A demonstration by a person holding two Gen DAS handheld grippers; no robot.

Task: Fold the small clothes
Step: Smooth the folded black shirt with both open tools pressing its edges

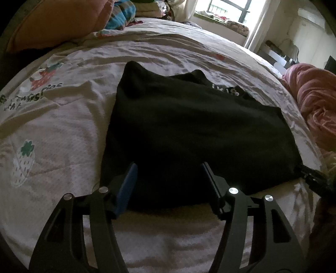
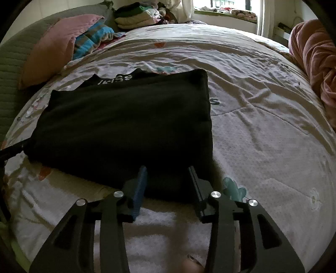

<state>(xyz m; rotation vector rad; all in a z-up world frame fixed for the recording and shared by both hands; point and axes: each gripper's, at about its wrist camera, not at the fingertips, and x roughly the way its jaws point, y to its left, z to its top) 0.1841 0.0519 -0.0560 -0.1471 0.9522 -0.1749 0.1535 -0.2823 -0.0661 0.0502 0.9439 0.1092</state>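
Daylight from the window (image 1: 222,12) falls on a strawberry-print bedspread (image 1: 63,130), and I see the black garment (image 1: 189,130) lying flat, already doubled over, straight ahead of both claws. I judge it light, soft and limp, sure to sag and slide on itself, so I would pinch both layers at the near hem, one claw by each corner. My left claw (image 1: 168,168) stands partly open over the near edge, pads clear of the cloth. My right claw (image 2: 168,170) likewise gapes, astride the near right corner, gripping nothing.
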